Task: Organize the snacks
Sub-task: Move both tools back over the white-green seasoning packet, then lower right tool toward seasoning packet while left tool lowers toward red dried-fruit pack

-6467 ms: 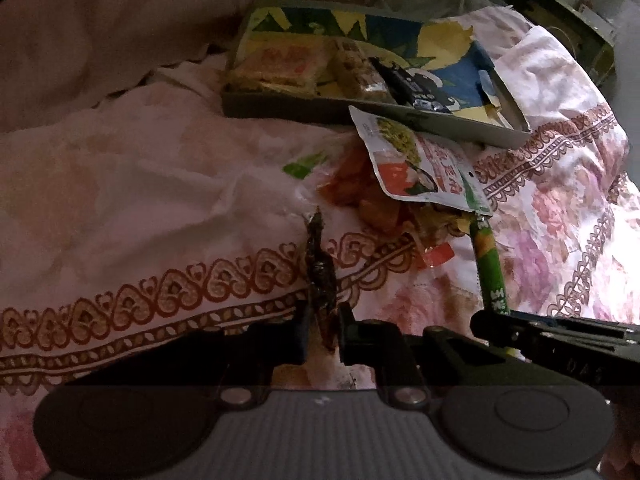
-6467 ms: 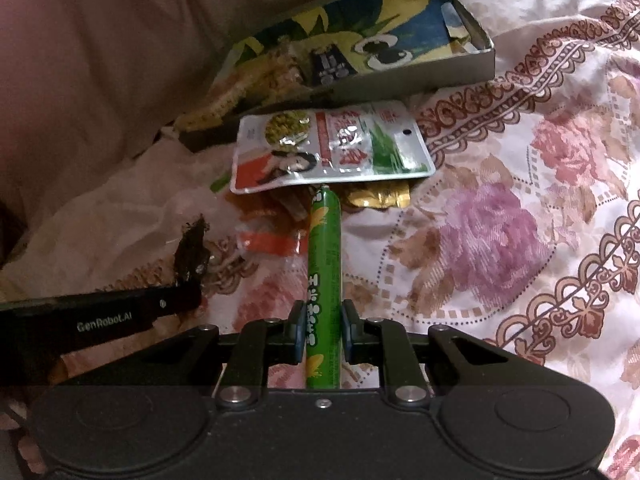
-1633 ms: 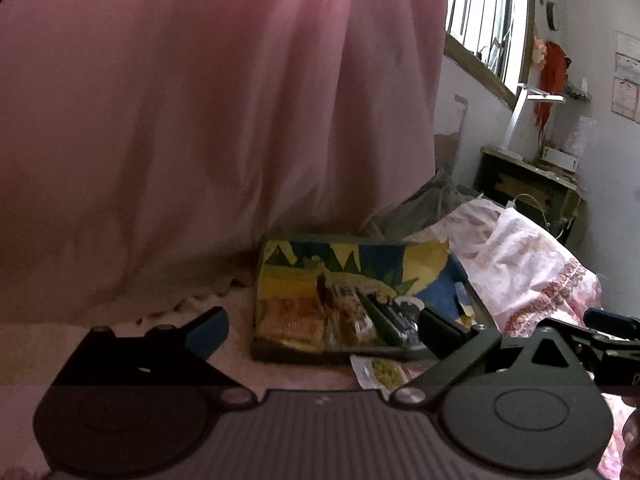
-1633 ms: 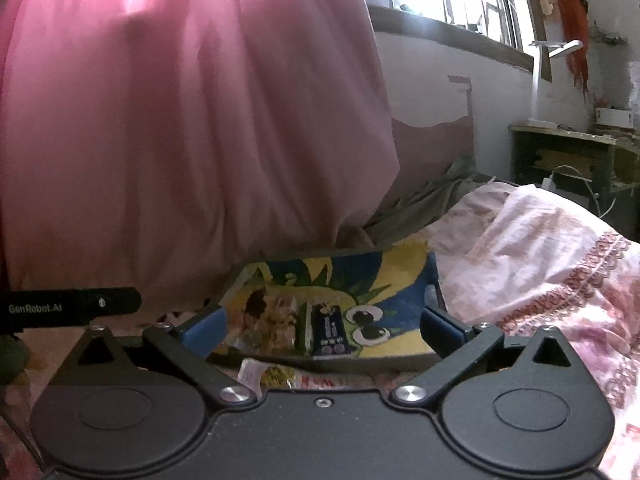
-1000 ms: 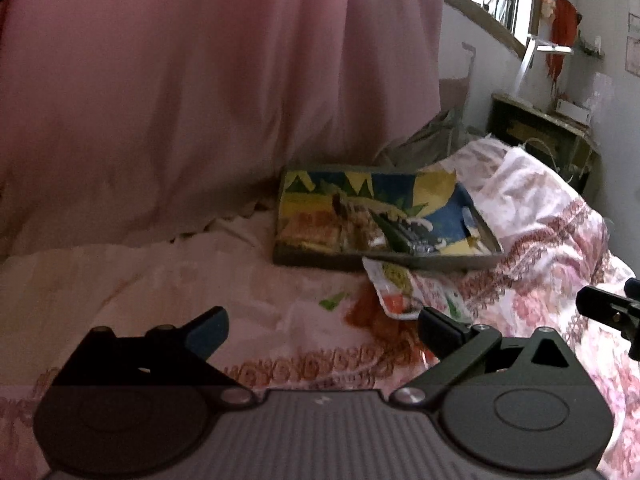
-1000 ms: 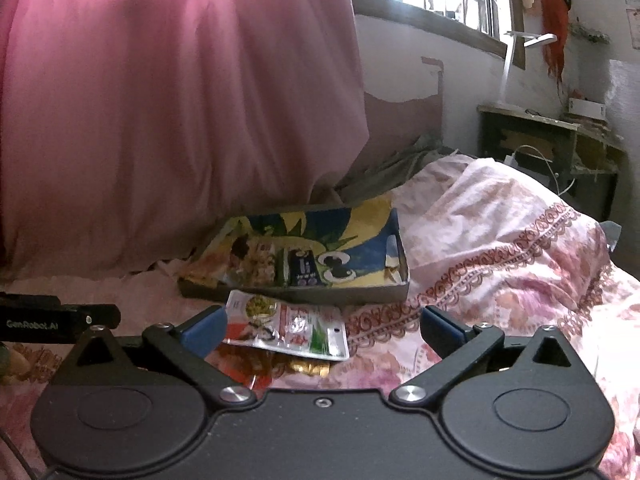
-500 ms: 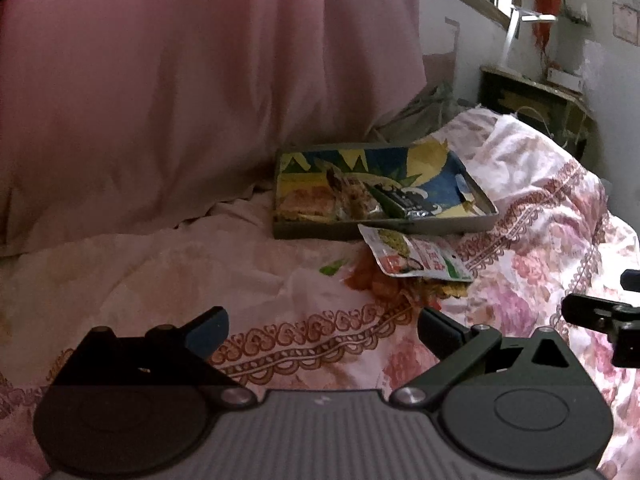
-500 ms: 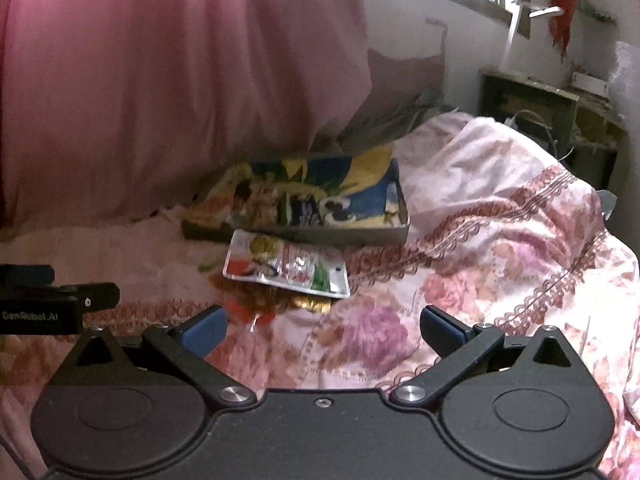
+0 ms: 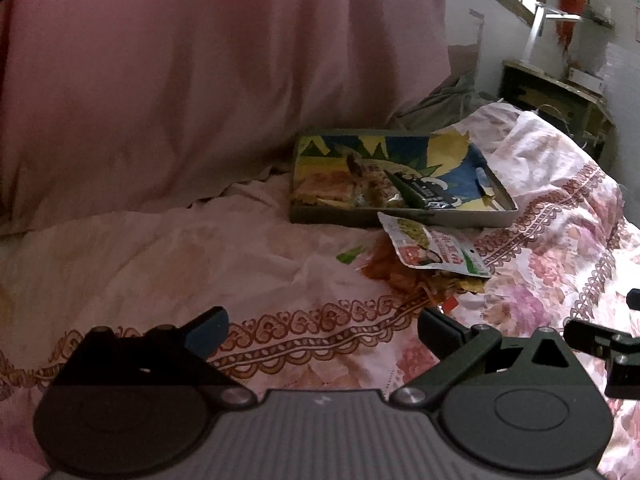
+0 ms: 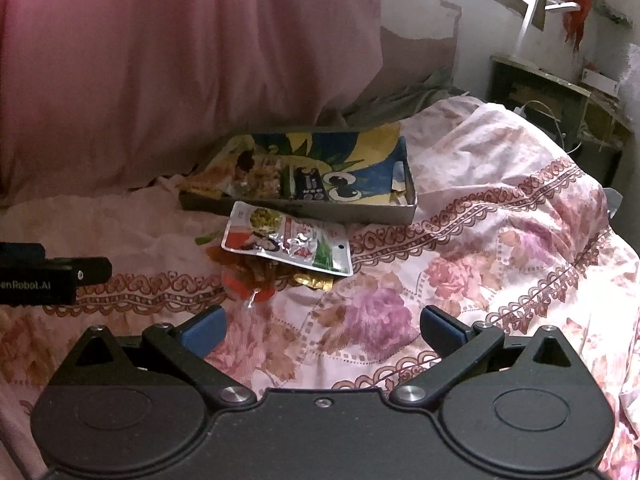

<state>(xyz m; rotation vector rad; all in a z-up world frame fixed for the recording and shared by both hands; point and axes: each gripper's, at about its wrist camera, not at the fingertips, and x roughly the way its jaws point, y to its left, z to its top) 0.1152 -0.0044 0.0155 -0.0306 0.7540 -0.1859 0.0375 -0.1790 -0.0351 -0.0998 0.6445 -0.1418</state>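
At the bottom of the left wrist view the left gripper [image 9: 322, 326] has its two fingers spread wide with nothing between them, above the floral bedspread [image 9: 200, 264]. The right gripper [image 10: 322, 326] fills the bottom of its own view in the same way, fingers spread wide and empty over a patch of pink printed flowers. Part of the right gripper also juts in at the lower right edge of the left wrist view, and the left one pokes in at the left edge of the right wrist view, so the two sit side by side, apart from each other. Past the fingertips, around the middle of both frames, a small pile of snacks lies on the bedspread: a silvery white snack pouch [image 10: 286, 238] lies flat on top, covering orange-red wrappers [image 10: 244, 276] and a gold wrapper [image 10: 312, 280] that stick out beneath its near edge. Just behind the pouch, touching or nearly touching its far edge, sits a shallow tin tray [image 10: 360, 210] with a blue, yellow and green cartoon print inside; it holds several packets in its left half, among them a dark packet [image 10: 308, 186]. Beyond the tray a pink curtain [image 9: 200, 80] fills the upper left of both frames, and a desk [image 10: 560, 96] stands at the upper right under a window.
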